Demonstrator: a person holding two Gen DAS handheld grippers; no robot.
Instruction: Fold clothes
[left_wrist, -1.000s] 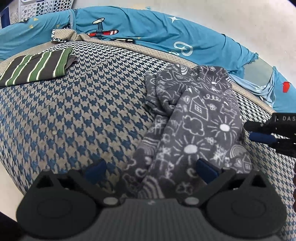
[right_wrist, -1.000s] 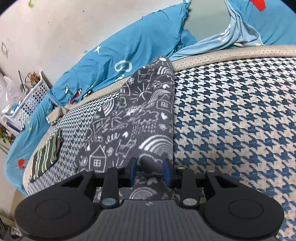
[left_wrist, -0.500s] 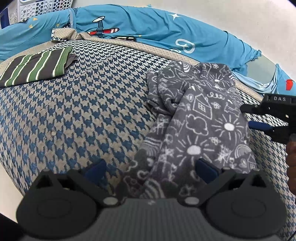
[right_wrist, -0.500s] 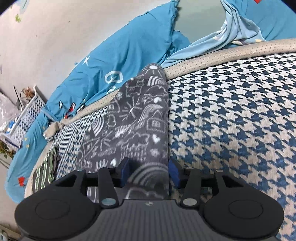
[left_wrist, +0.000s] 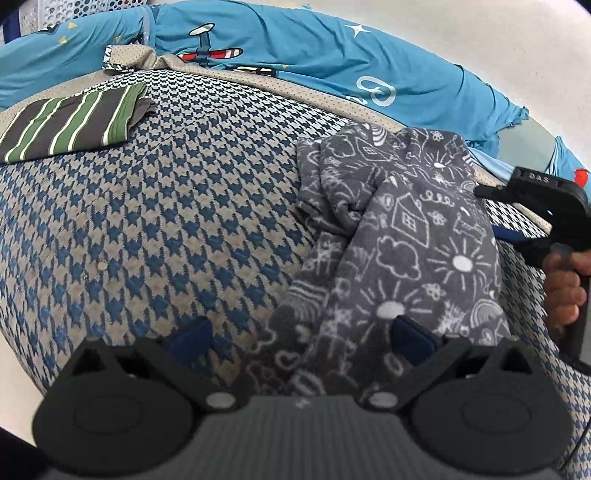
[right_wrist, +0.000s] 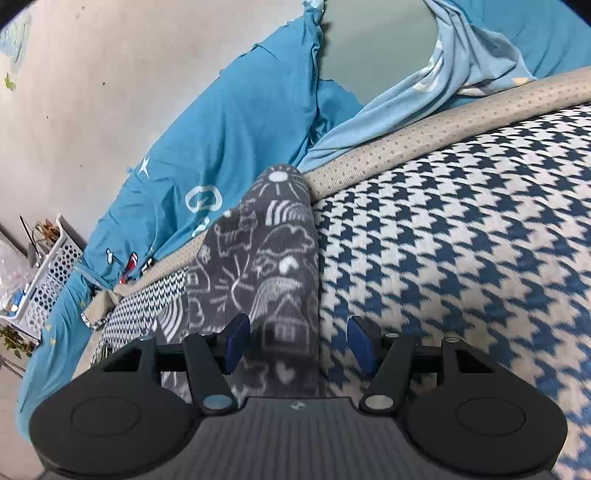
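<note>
**Ana:** Two grippers are in view. The right gripper (right_wrist: 299, 341) has just been opening its jaws; they stand spread, with the near end of the grey printed garment (right_wrist: 266, 258) between them, and the blue pads (right_wrist: 236, 338) do not press on the cloth. The left gripper (left_wrist: 299, 338) is spread wide as well, low over the other side of the same garment (left_wrist: 402, 240), and it pinches nothing.

**Ben:** And where does the garment lie?

**Ana:** It lies on the houndstooth cover (left_wrist: 166, 229), near the beige edge (right_wrist: 424, 133), with the blue sheet (left_wrist: 332, 55) behind it. A folded striped piece (left_wrist: 74, 125) rests well apart, on the far left.

**Ben:** How will it handle?

**Ana:** It looks like fleece: soft, light and limp. It will likely sag and bunch when lifted, but it should not slip easily from the pads. I would take it at the near corners of the long strip, one gripper on each, not in the crumpled middle.

**Ben:** Which way does it point?

**Ana:** Its long axis runs away from both grippers, from the near end toward the beige edge. The right side edge looks straight; the left part is bunched, with a fold near the far end.
</note>
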